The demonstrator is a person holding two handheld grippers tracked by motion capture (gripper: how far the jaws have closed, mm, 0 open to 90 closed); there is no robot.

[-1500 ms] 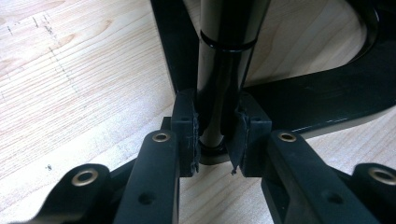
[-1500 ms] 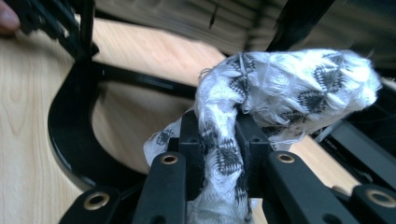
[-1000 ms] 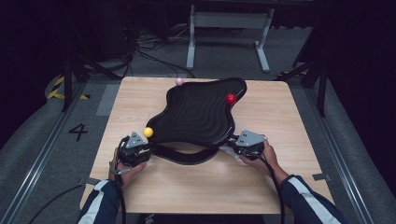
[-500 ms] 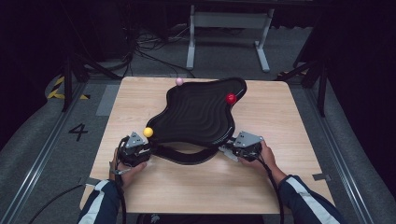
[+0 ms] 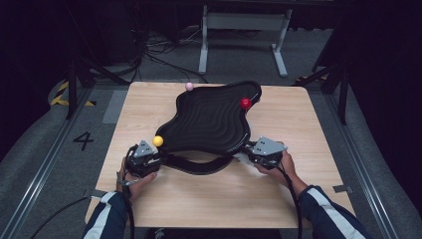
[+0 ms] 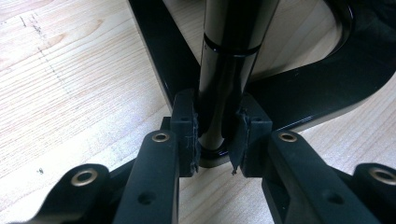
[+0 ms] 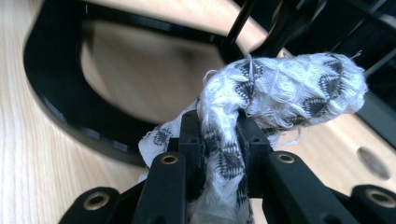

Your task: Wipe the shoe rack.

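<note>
Left hand-held gripper (image 6: 212, 151): clamped on a black post (image 6: 224, 93) of the tray's frame, at the near left corner.
Right hand-held gripper (image 7: 219, 140): pinching a white patterned cloth (image 7: 280, 88) beside the tray's near right edge.
Tray (image 5: 209, 122): black, wavy, ridged, resting on the counter (image 5: 214, 194) between both grippers.
Balls: yellow ball (image 5: 158, 141) near the left gripper, red ball (image 5: 246, 103) at the far right, pink ball (image 5: 189, 86) at the far edge.
</note>
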